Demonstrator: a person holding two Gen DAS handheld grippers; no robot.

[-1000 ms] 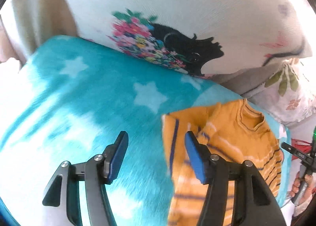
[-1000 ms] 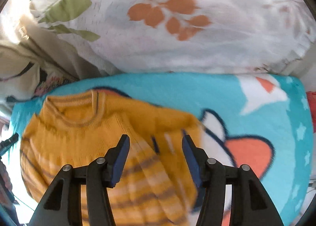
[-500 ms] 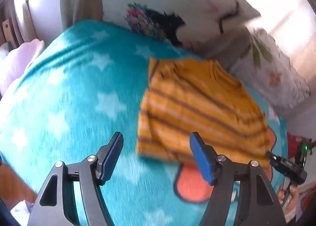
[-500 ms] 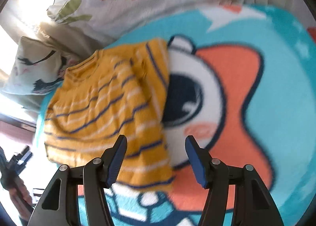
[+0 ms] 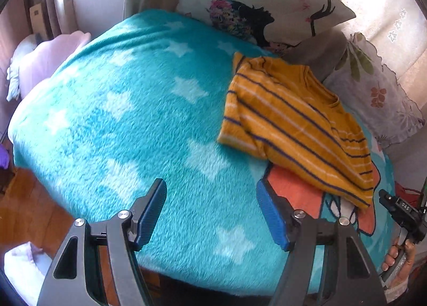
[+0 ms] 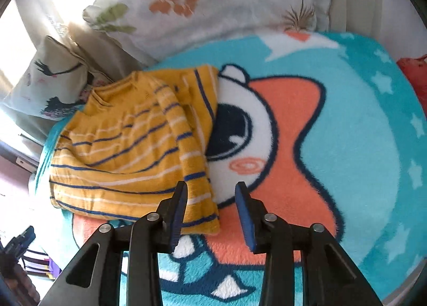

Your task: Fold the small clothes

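Note:
A small mustard-yellow sweater with blue and white stripes (image 5: pixel 291 121) lies on the turquoise blanket (image 5: pixel 133 108), its sleeves folded in over the body. It also shows in the right wrist view (image 6: pixel 133 145). My left gripper (image 5: pixel 212 212) is open and empty, above the blanket, short of the sweater's bottom-left corner. My right gripper (image 6: pixel 212 208) is open and empty, its left finger over the sweater's near hem corner, apart from it. The right gripper also shows at the right edge of the left wrist view (image 5: pixel 400 215).
The blanket carries a cartoon print in orange and white (image 6: pixel 267 145). A pillow with a black face print (image 5: pixel 261 7) and a leaf-print pillow (image 6: pixel 208 4) stand behind the sweater. The bed's left edge drops to a wooden floor (image 5: pixel 29 204).
Both grippers have pulled back and up from the sweater, which now lies farther away and fully in view with its sleeves folded in. Both stay open.

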